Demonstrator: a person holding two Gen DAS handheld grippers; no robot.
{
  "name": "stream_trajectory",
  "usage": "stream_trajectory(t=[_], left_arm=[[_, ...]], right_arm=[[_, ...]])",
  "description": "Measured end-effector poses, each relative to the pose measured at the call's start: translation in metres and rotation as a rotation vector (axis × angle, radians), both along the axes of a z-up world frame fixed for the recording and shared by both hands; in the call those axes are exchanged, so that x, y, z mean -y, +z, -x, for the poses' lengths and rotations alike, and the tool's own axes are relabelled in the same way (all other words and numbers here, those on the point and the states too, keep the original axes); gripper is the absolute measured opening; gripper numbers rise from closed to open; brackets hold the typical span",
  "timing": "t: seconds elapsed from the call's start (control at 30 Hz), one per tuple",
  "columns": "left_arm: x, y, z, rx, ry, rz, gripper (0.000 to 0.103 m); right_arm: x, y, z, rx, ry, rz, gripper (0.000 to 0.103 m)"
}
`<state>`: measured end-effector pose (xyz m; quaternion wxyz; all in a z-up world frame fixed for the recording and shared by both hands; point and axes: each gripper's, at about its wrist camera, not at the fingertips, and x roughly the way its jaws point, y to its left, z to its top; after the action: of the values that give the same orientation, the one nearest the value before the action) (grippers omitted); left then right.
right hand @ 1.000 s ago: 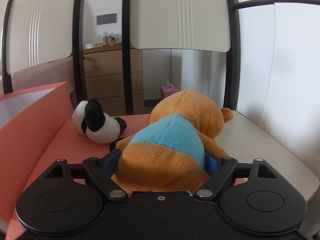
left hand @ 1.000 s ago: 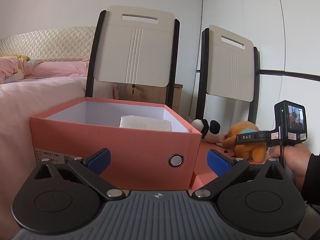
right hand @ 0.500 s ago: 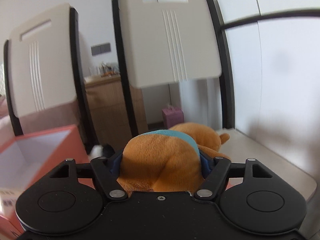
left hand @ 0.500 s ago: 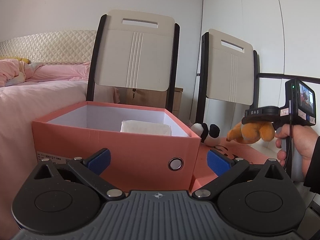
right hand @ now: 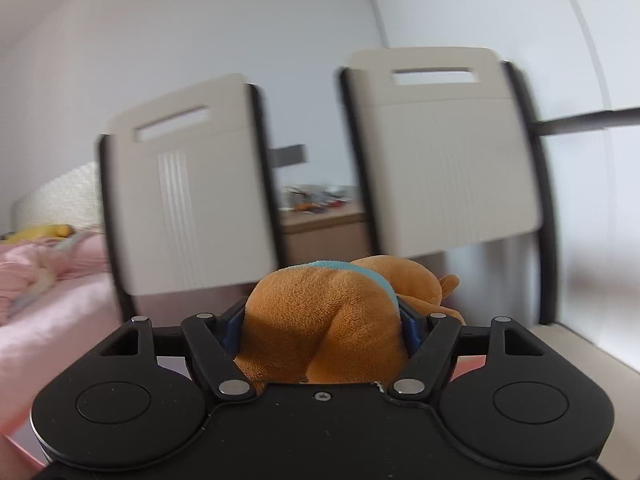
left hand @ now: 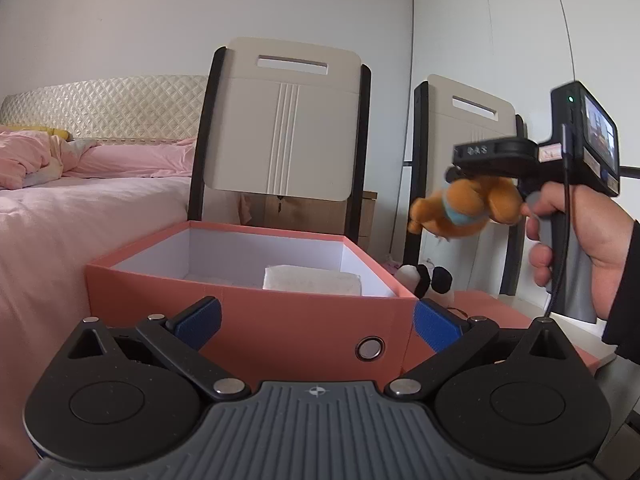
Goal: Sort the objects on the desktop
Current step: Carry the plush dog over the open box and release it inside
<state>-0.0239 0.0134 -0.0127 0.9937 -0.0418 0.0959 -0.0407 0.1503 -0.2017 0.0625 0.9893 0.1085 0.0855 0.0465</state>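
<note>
A: What was seen nearest the pink box, and how were the left gripper's fingers set?

B: The left gripper was held low in front of the box's near wall. Its blue pads were spread wide, and nothing was gripped between them. A round metal eyelet was noted on that near wall.

A: And inside the box?

B: A white folded packet was seen lying on the box floor, toward its right side. The lid was off, and the white lining was exposed.

A: Where was the task's toy?

B: The orange plush bear with its blue shirt was held in the air, above and to the right of the box's right rim. It was clamped by the right gripper, whose fingers were closed against the plush on both sides. The handle of that gripper was grasped by a hand.

A: Was anything left just beside the box?

B: A black-and-white plush panda was seen resting just past the box's right far corner, on a pink flat surface lying beside the box.

A: And farther back?

B: Two cream chair backs with black frames were stood behind the box, one directly behind it and one to its right. A bed with pink bedding was seen to the left of the box, and a wooden cabinet was made out between the chairs.
</note>
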Motion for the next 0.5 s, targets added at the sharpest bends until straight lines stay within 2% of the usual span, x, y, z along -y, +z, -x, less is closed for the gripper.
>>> stream_trajectory(t=[0.1, 0.23, 0.37, 0.5], left_arm=[[-0.005, 0.002, -0.001, 0.001, 0.011, 0.012, 0.103], [-0.011, 0.003, -0.003, -0.003, 0.026, 0.029, 0.103], [-0.018, 0.0, -0.006, -0.023, 0.041, 0.044, 0.103], [-0.023, -0.001, -0.009, -0.039, 0.046, 0.061, 0.103]], right_arm=[[-0.027, 0.01, -0.011, -0.003, 0.088, -0.012, 0.071], [-0.064, 0.011, -0.021, 0.008, 0.203, 0.021, 0.071], [-0.091, 0.0, -0.032, -0.045, 0.291, 0.044, 0.071], [-0.106, -0.009, -0.05, -0.113, 0.328, 0.077, 0.071]])
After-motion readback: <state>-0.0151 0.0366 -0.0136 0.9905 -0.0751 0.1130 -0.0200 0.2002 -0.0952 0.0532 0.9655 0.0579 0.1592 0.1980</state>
